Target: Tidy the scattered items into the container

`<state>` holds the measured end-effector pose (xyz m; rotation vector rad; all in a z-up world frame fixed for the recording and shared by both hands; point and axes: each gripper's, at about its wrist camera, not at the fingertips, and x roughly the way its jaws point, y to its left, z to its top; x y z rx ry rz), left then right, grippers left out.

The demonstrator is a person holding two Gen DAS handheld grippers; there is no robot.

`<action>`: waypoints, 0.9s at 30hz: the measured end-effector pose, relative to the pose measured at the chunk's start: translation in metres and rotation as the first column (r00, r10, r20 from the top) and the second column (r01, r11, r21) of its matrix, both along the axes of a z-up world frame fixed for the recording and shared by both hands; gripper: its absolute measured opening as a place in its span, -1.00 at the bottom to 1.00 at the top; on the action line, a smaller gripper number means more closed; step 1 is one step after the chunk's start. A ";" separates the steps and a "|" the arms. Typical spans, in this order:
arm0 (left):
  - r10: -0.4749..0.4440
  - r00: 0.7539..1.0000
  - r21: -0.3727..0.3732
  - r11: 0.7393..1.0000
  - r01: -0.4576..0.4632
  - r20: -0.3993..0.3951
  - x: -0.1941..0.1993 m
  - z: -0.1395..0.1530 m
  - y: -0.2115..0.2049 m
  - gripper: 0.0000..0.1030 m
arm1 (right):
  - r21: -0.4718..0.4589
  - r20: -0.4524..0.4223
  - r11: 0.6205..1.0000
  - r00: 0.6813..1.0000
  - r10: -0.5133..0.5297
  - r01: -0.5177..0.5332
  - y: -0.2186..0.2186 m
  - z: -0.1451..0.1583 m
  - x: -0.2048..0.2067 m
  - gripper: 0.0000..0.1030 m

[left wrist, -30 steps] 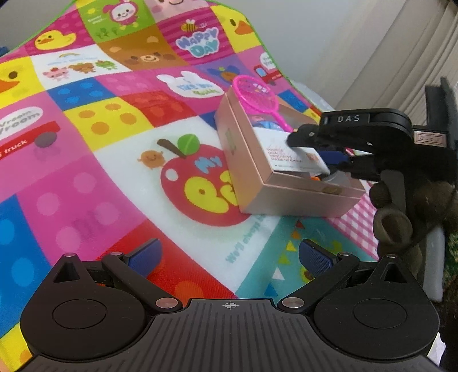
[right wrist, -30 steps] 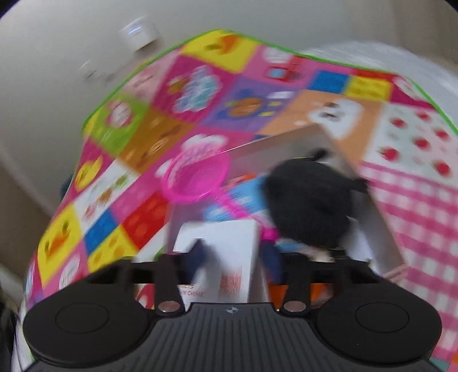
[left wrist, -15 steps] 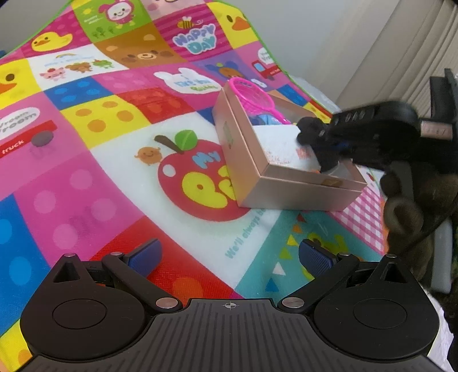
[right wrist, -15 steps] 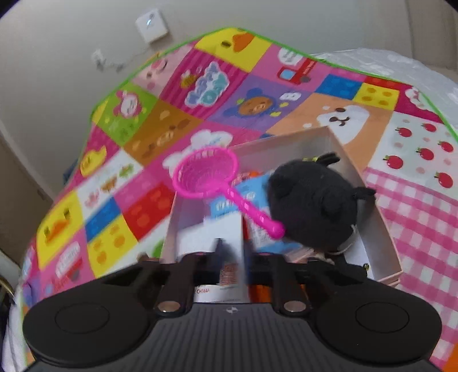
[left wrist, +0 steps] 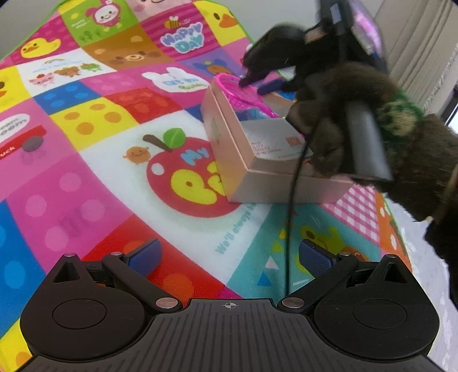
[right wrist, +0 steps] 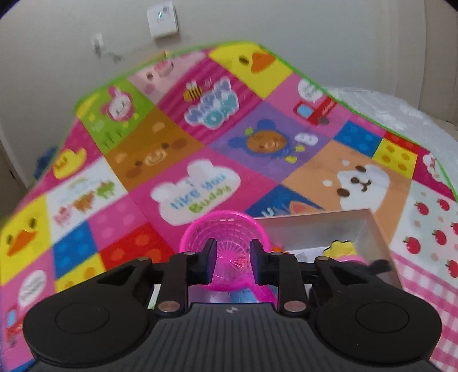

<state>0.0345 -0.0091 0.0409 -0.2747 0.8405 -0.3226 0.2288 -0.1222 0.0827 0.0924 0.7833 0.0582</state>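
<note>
A rose-gold open box (left wrist: 249, 168) sits on the play mat. Inside lie a white carton (left wrist: 274, 137), a pink toy net (left wrist: 240, 88) and a blue item. My right gripper (right wrist: 232, 254) hovers over the net's hoop (right wrist: 226, 231). Its jaws stand a narrow gap apart and are opening, and the hoop shows through the gap with no pad pressing on it. In the left wrist view a gloved hand (left wrist: 343, 128) holds that gripper (left wrist: 257, 77) above the box's far end. My left gripper (left wrist: 229, 254) is open and empty, low over the mat in front of the box.
The colourful play mat (left wrist: 86, 177) spreads left of and behind the box (right wrist: 372, 226). A yellow toy (right wrist: 339, 247) and the edge of a black plush (right wrist: 377, 264) lie in the box. A wall with a switch plate (right wrist: 163, 18) is beyond the mat. A cable (left wrist: 292, 214) hangs from the gloved hand.
My right gripper left the white carton in the box, shut, then swung over the pink net with its jaws parting. The left gripper has stayed put.
</note>
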 end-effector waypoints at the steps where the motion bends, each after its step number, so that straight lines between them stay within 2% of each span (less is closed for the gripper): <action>1: 0.005 1.000 -0.008 1.000 -0.005 0.002 0.001 0.001 0.002 1.00 | -0.024 -0.024 1.000 1.000 -0.014 0.013 0.000 -0.004 0.003 -0.58; 5: 0.014 1.000 -0.023 1.000 -0.014 0.002 0.003 0.002 0.006 1.00 | -0.170 -0.024 0.985 0.999 -0.045 0.041 -0.015 -0.011 -0.014 -0.66; 7: 0.006 1.000 -0.015 1.000 -0.006 0.001 0.002 0.000 0.003 1.00 | -0.147 -0.005 0.987 0.998 -0.065 0.063 -0.034 -0.008 -0.026 -0.67; 9: -0.003 1.000 0.011 1.000 0.003 0.005 0.001 -0.002 -0.001 1.00 | -0.058 0.044 0.997 0.998 -0.054 0.056 -0.049 0.003 -0.045 -0.62; 11: -0.012 1.000 0.051 0.999 0.012 0.013 0.000 -0.003 -0.007 1.00 | 0.017 0.098 0.999 0.994 -0.043 0.042 -0.061 0.015 -0.065 -0.44; 13: -0.020 1.000 0.088 0.996 0.018 0.020 -0.001 -0.004 -0.012 1.00 | 0.067 0.147 0.997 0.988 -0.038 0.028 -0.070 0.027 -0.089 -0.10; 17: -0.033 0.999 0.132 0.991 0.029 0.029 -0.004 -0.006 -0.021 1.00 | 0.102 0.181 0.995 0.984 -0.006 -0.013 -0.085 0.037 -0.135 0.14; 18: -0.037 0.999 0.142 0.989 0.031 0.040 -0.006 -0.006 -0.024 1.00 | 0.103 0.186 0.994 0.983 0.006 -0.025 -0.090 0.037 -0.148 0.35; 19: -0.044 0.997 0.156 0.987 0.035 0.058 -0.008 -0.006 -0.028 1.00 | 0.099 0.190 0.994 0.982 0.020 -0.040 -0.094 0.035 -0.162 0.66; 21: -0.068 0.993 0.189 0.981 0.048 0.101 -0.015 -0.008 -0.037 1.00 | 0.069 0.194 0.995 0.979 0.056 -0.071 -0.103 0.024 -0.192 0.99; 25: -0.165 0.976 0.239 0.963 0.127 0.145 -0.031 -0.020 -0.062 1.00 | -0.037 0.102 0.992 0.988 0.120 -0.117 -0.118 -0.017 -0.244 1.00; 27: -0.173 0.970 0.296 0.948 0.118 0.168 -0.038 -0.028 -0.073 1.00 | -0.073 0.059 0.989 0.989 0.134 -0.130 -0.126 -0.040 -0.263 1.00</action>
